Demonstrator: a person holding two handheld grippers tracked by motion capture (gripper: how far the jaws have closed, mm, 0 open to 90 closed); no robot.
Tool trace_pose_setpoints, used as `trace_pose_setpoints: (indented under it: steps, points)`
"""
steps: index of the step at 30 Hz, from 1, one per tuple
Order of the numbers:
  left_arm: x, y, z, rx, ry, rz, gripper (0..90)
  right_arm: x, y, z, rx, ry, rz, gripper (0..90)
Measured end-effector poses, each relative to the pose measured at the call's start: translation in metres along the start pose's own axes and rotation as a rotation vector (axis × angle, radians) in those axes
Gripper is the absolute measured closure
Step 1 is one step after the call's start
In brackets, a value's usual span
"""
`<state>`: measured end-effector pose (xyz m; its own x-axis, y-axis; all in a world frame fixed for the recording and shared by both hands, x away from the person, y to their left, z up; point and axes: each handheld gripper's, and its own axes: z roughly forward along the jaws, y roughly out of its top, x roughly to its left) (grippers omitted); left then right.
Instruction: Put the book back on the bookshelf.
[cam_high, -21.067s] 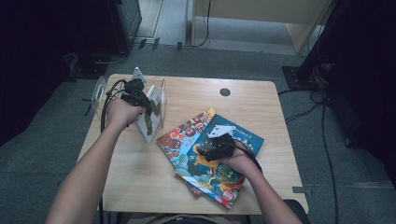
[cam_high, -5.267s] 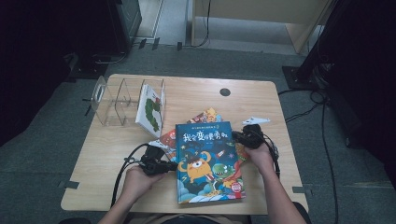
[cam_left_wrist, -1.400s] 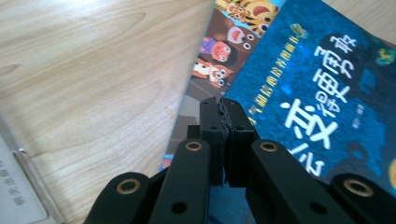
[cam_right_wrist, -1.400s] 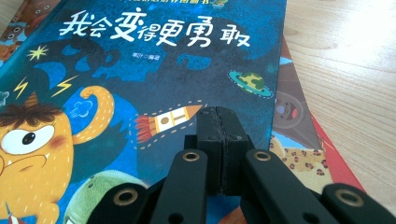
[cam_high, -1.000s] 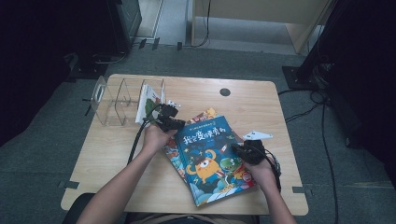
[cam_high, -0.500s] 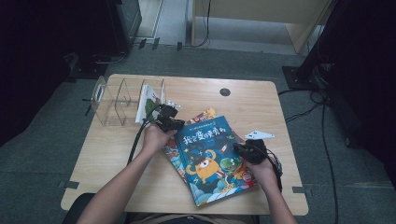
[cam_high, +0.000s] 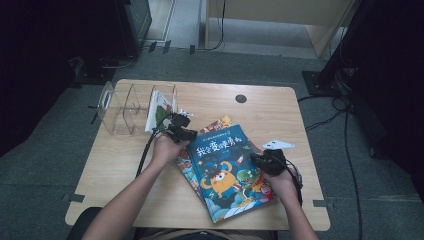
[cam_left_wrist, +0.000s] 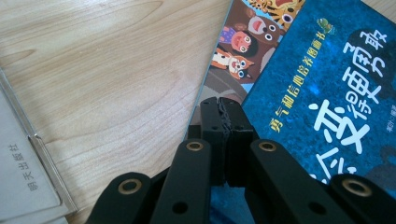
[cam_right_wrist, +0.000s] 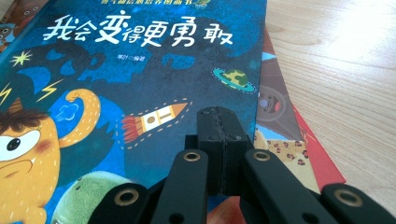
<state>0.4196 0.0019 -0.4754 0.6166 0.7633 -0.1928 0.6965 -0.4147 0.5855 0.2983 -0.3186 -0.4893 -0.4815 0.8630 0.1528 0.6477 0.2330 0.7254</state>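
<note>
both claws are seen shut, with nothing pinched between the pads. left claw (cam_high: 192, 134) is held by the left hand (cam_high: 165, 148) at the upper left corner of the blue book (cam_high: 225, 170); in the left gripper view its closed jaws are set right at the book's edge, tips over the seam where the blue book (cam_left_wrist: 327, 93) overlaps the book beneath (cam_left_wrist: 243, 51). whether the tips press on the cover or only hover cannot be told. bare table (cam_left_wrist: 102, 70) is seen left of the jaws, and a white book (cam_left_wrist: 23, 177) in the bottom left corner of that view.

on the table (cam_high: 120, 165), at far left, a clear rack (cam_high: 122, 107) is stood, with a white book (cam_high: 159, 107) leaned upright in its right compartment. just right of it the left claw is found.

in the middle the blue book is laid face up and skewed, on top of a stack of other books (cam_high: 187, 167) whose edges are shown at its left and top.

right claw (cam_high: 257, 159) is held by the right hand (cam_high: 280, 177) at the book's right edge. in the right gripper view its closed jaws are laid low over the blue cover (cam_right_wrist: 140, 84) near that edge, beside a rocket drawing (cam_right_wrist: 156, 117); the lower books (cam_right_wrist: 289, 140) are shown just right of them, then bare table (cam_right_wrist: 345, 70).
</note>
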Motion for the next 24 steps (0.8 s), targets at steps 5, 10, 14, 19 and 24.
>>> trace_pose_setpoints:
  steps: [5, 10, 14, 19, 24]
  points:
    - [-0.002, -0.004, -0.002, 0.0, 0.0, 0.001, 89.9, -0.001, 0.0, 0.0, -0.003, 0.002, -0.003, 90.0]
    - [-0.004, -0.008, -0.006, 0.005, 0.0, 0.005, 89.8, -0.002, 0.001, 0.002, -0.003, 0.006, 0.0, 90.0]
    - [-0.006, -0.012, -0.008, 0.009, -0.008, -0.002, 89.8, -0.005, 0.003, 0.003, -0.007, -0.012, -0.001, 90.0]
    - [-0.008, -0.016, -0.011, 0.014, -0.012, -0.003, 89.5, -0.014, 0.005, 0.003, -0.02, -0.051, 0.016, 90.0]
    - [-0.011, -0.02, -0.014, 0.02, -0.017, -0.007, 89.2, -0.019, 0.006, 0.007, -0.01, -0.087, 0.029, 90.0]
